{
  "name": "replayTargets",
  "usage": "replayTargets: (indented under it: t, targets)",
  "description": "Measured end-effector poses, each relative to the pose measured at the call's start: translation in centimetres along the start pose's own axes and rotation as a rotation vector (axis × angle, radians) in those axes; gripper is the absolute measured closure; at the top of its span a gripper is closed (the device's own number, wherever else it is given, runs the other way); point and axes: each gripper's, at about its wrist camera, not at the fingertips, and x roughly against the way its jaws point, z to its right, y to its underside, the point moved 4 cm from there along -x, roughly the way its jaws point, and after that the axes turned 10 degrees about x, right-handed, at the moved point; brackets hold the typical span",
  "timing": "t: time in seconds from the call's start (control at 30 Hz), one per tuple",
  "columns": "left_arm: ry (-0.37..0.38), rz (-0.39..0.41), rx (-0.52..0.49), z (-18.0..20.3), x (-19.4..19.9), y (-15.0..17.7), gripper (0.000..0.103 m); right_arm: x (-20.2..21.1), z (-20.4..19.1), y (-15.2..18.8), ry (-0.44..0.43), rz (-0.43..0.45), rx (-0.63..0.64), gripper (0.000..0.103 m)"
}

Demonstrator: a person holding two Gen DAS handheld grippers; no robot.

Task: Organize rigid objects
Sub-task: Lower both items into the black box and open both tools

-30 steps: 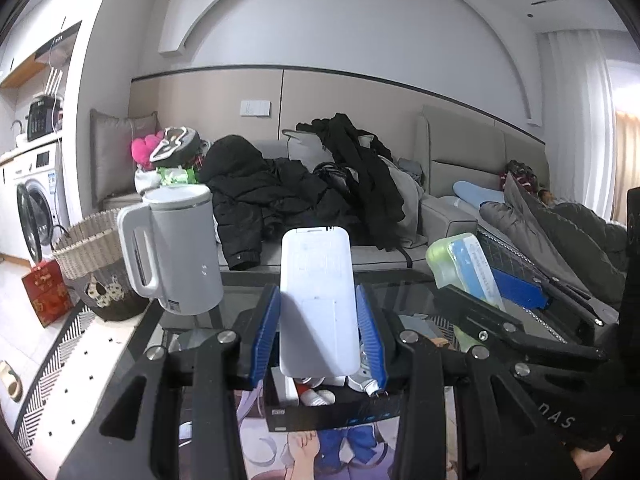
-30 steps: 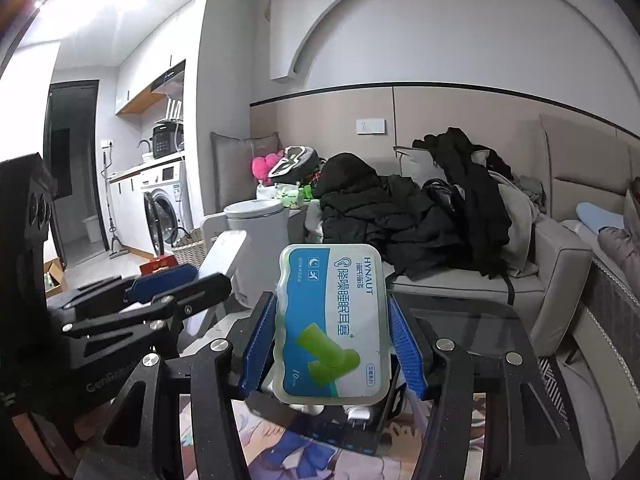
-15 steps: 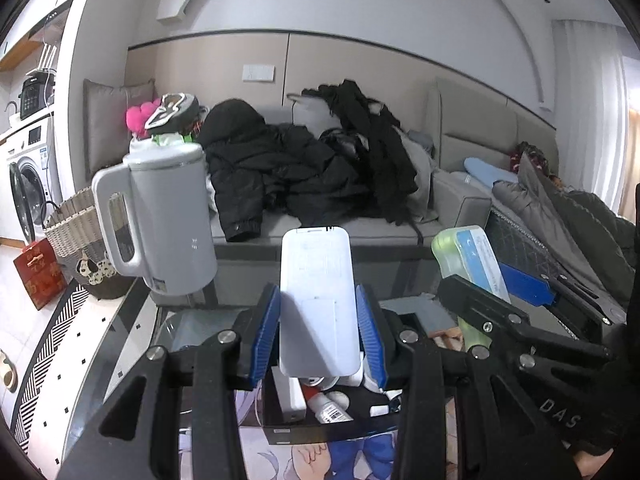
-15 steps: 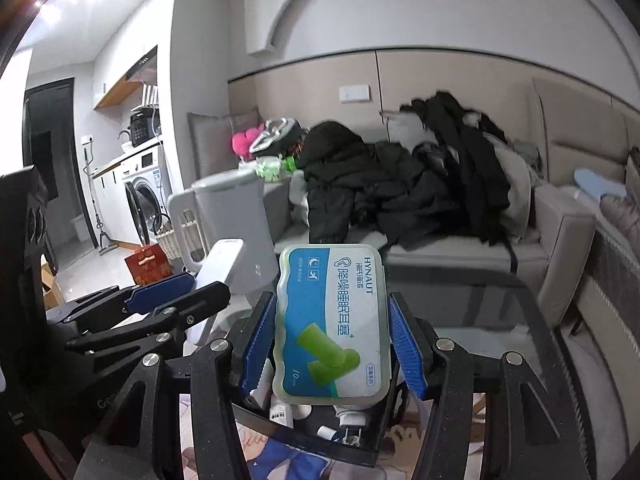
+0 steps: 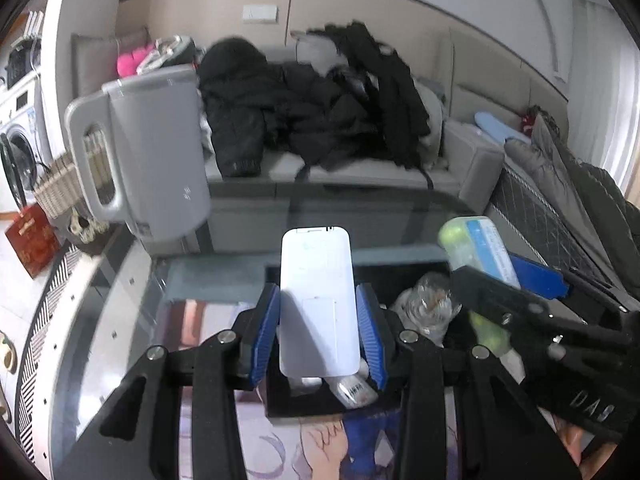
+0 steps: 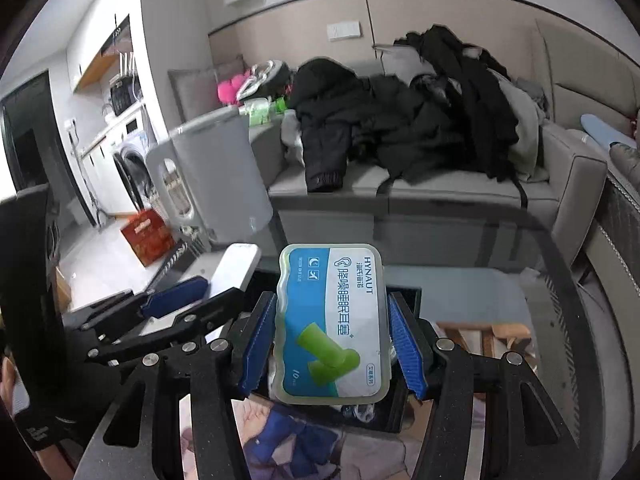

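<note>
The left tongs [image 5: 318, 328] clamp a flat white plastic case [image 5: 316, 300] upright between blue pads, directly above a black storage box [image 5: 408, 272] on the glass tabletop [image 5: 132, 312]. At 3 o'clock, the right tongs [image 6: 332, 344] grip an earplug box [image 6: 332, 324] with a blue label, over the same box. Small bottles and a crumpled clear wrapper [image 5: 424, 308] lie inside. Farther, at 10 o'clock, stands a grey electric kettle [image 5: 156, 152]; beyond, black jackets [image 5: 312, 108] cover the sofa.
</note>
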Motion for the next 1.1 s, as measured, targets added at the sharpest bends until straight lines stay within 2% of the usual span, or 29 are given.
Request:
replayTargets:
  t: [0.33,0.43,0.6,0.73,0.9,1.1]
  targets:
    - [-0.035,-0.126,-0.036,-0.2,-2.0,3.0,0.067,-3.5,0.3,4.3,-0.036,-0.170,0.022,0.048]
    - [-0.072,-0.119,-0.093,0.1,-1.8,3.8,0.067,-3.3,-0.2,4.8,-0.025,-0.186,0.075,0.047]
    - [-0.091,-0.126,-0.118,0.3,-1.0,4.6,0.068,-2.9,-0.4,5.6,-0.028,-0.192,0.097,0.047]
    - [-0.085,-0.124,-0.120,0.2,-0.7,4.6,0.068,-2.7,-0.5,5.5,-0.026,-0.194,0.084,0.047]
    - [-0.051,-0.119,-0.081,-0.2,-0.5,4.2,0.068,-2.7,-0.3,5.1,-0.050,-0.204,0.060,0.043]
    - [-0.054,-0.098,-0.088,0.0,0.5,4.0,0.065,-1.9,0.0,4.7,-0.066,-0.195,0.025,0.037]
